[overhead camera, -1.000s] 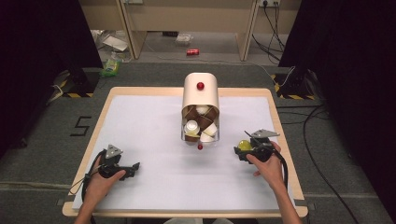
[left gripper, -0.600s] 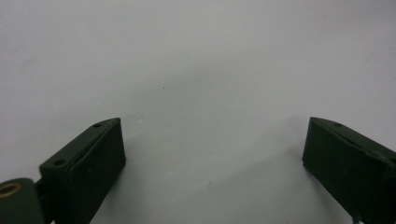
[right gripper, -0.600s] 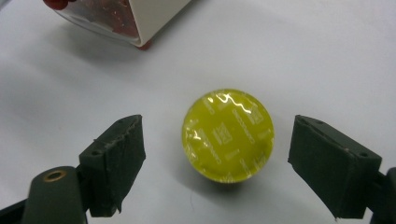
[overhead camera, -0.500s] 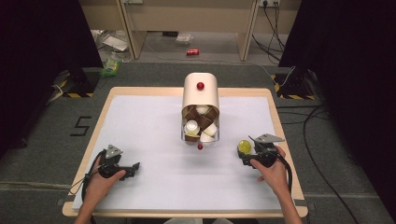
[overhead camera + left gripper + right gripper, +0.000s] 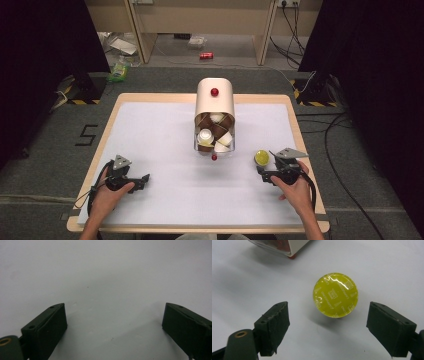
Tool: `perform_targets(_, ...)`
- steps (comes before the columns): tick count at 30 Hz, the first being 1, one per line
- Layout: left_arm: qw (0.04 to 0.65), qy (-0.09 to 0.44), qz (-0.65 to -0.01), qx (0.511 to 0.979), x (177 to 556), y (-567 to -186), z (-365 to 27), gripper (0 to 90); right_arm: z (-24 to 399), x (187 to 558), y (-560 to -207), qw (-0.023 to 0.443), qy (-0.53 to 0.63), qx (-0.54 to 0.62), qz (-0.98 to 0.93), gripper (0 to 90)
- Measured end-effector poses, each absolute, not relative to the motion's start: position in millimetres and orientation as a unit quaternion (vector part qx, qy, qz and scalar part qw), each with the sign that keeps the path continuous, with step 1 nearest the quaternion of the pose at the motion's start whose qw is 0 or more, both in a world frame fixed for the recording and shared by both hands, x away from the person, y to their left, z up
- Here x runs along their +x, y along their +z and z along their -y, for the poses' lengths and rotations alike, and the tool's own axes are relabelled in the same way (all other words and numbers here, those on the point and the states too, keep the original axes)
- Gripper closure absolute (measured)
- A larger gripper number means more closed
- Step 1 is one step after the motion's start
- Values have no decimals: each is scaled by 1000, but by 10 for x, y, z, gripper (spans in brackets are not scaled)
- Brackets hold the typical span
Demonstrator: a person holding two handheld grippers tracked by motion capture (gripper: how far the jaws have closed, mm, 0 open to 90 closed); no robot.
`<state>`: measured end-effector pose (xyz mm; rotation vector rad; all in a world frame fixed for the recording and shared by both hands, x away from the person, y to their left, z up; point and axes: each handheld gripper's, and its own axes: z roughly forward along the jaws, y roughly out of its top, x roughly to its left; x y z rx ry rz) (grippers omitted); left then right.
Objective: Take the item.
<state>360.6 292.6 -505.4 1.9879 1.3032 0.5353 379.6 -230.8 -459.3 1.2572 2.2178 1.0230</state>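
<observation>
The yellow capsule [image 5: 335, 295] sits on the white table [image 5: 160, 135] just ahead of my right gripper [image 5: 329, 330], a little beyond the tips and centred on the gap, so my right hand is far nearer than my left gripper [image 5: 113, 322] (well apart, spread over bare table). My right jaws stand wide, touching nothing. The capsule is round with no long axis, its glossy foil top faintly printed, beside the open dispenser [image 5: 215, 107].
</observation>
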Motion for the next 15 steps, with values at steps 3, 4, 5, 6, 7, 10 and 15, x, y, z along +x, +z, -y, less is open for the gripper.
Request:
perform_targets(3,345,206,-502,766,3606,-5054,-2926,51,2316,3754,-4585,197,368,448,-791,187)
perform_targets(4,345,206,-502,766,3606,-5054,-2926,51,2320,3744,-4584,198,367,447,-791,187)
perform_targets(5,345,206,-502,766,3606,-5054,-2926,51,2320,3733,-4586,198,367,447,-791,187)
perform_targets(6,345,206,-502,766,3606,-5054,-2926,51,2320,3724,-4588,198,367,447,-791,187)
perform_targets(7,345,206,-502,766,3606,-5054,-2926,51,2321,3717,-4590,197,367,446,-792,187)
perform_targets(10,345,206,-502,766,3606,-5054,-2926,51,2316,3699,-4595,196,366,446,-793,187)
perform_targets(15,345,206,-502,766,3606,-5054,-2926,51,2304,3669,-4599,195,366,443,-795,187)
